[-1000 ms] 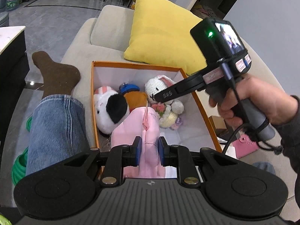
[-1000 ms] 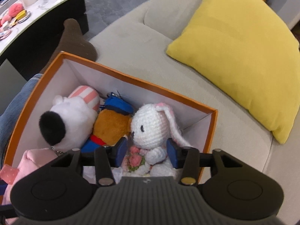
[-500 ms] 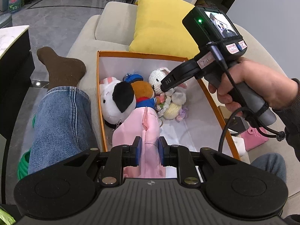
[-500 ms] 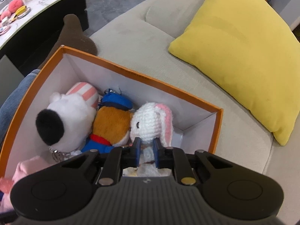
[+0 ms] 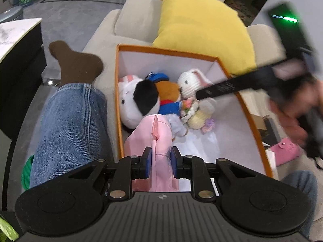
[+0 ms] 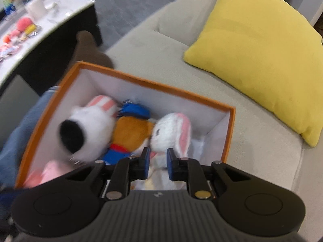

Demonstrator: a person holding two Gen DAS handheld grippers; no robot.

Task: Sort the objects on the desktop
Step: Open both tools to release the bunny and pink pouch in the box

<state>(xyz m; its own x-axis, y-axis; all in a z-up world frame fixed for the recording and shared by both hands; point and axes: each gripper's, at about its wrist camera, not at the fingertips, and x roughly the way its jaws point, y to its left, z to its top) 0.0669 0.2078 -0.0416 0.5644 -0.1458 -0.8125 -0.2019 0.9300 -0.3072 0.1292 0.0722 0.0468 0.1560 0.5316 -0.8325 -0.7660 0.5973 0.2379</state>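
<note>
Orange box (image 5: 240,102) on sofa (image 6: 161,60), yellow cushion (image 5: 201,28) just behind. Inside box, far end: black-eared white plush (image 5: 139,102), orange-and-blue plush (image 5: 169,96), crochet rabbit (image 6: 171,131) in a row. Left claw (image 5: 160,165) at box's near end, pinching pink pouch (image 5: 155,135), long axis pointing into box. Right claw (image 6: 157,166) nearer rabbit, jaws just eased slightly, narrow, rabbit's body between them; firmness of grip unclear through blur.

Beige sofa (image 5: 133,18), cushioned; orange box (image 5: 167,50) on the seat, yellow pillow (image 5: 201,28) against its far edge, jeans-clad leg (image 5: 70,117) alongside.
</note>
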